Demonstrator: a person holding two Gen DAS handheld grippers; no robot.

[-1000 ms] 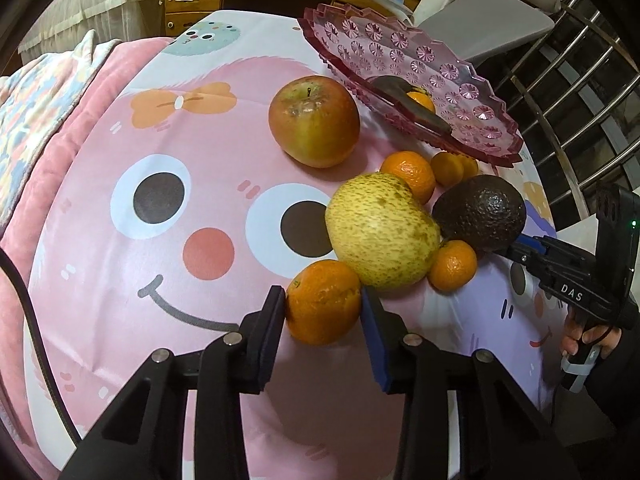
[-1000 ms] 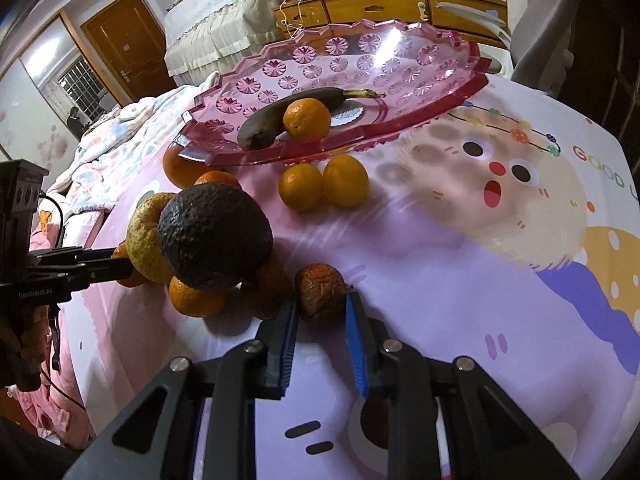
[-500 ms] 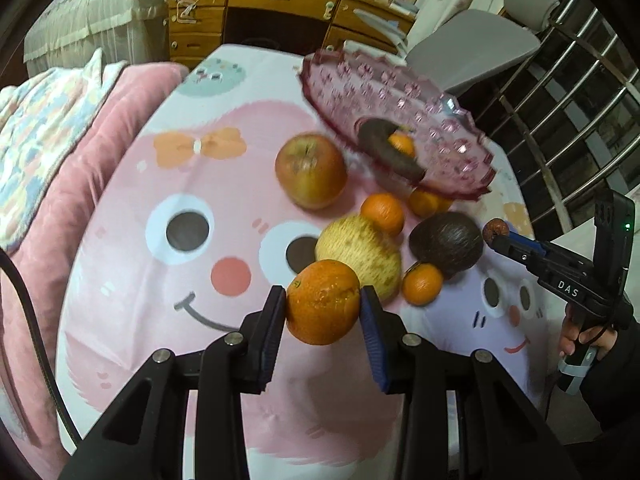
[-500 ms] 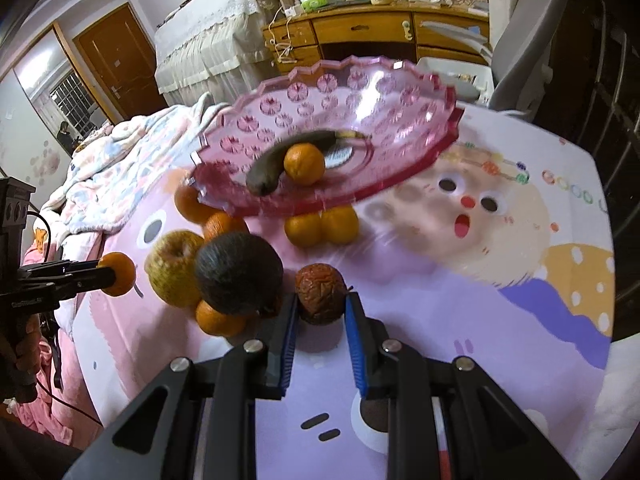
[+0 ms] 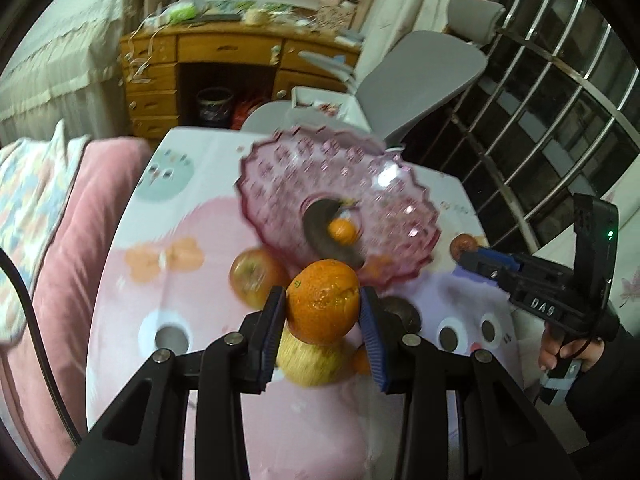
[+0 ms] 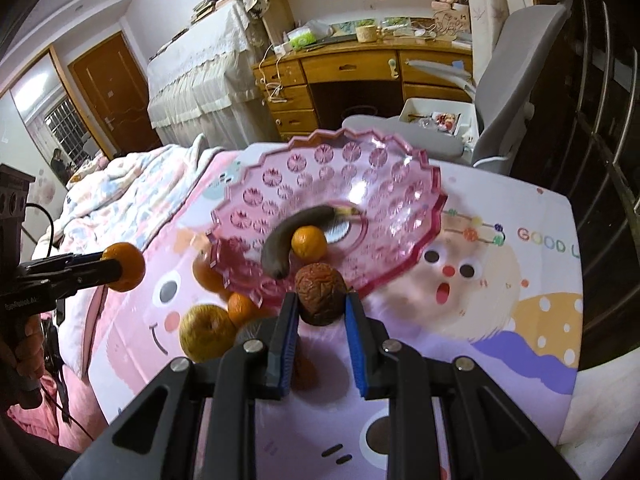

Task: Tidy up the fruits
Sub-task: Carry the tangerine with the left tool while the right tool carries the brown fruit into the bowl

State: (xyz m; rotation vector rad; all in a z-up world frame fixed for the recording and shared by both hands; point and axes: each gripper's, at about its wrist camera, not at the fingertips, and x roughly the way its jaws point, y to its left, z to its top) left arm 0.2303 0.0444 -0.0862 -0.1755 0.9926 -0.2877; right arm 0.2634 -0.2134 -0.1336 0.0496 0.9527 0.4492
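My left gripper [image 5: 323, 307] is shut on an orange [image 5: 322, 300] and holds it high above the table, in front of the pink glass fruit plate [image 5: 280, 184]. My right gripper [image 6: 320, 304] is shut on a wrinkled brown fruit [image 6: 321, 294], held in the air near the plate's [image 6: 384, 184] front rim. The plate holds a dark banana [image 6: 288, 240] and a small orange [image 6: 308, 243]. On the cloth below lie an apple [image 5: 256, 280], a yellow pear [image 6: 206, 332], an avocado [image 5: 400, 312] and small oranges [image 6: 240, 307].
The table has a cartoon-print cloth [image 6: 500, 280]. A pink cushion and quilt [image 5: 60, 216] lie to the left. A grey chair [image 5: 420, 68] and a wooden desk [image 6: 352, 72] stand behind the table. A metal railing [image 5: 560, 112] is at the right.
Both grippers have risen from the table with their fruits and moved toward the pink plate. The fruits on the cloth now sit far below.
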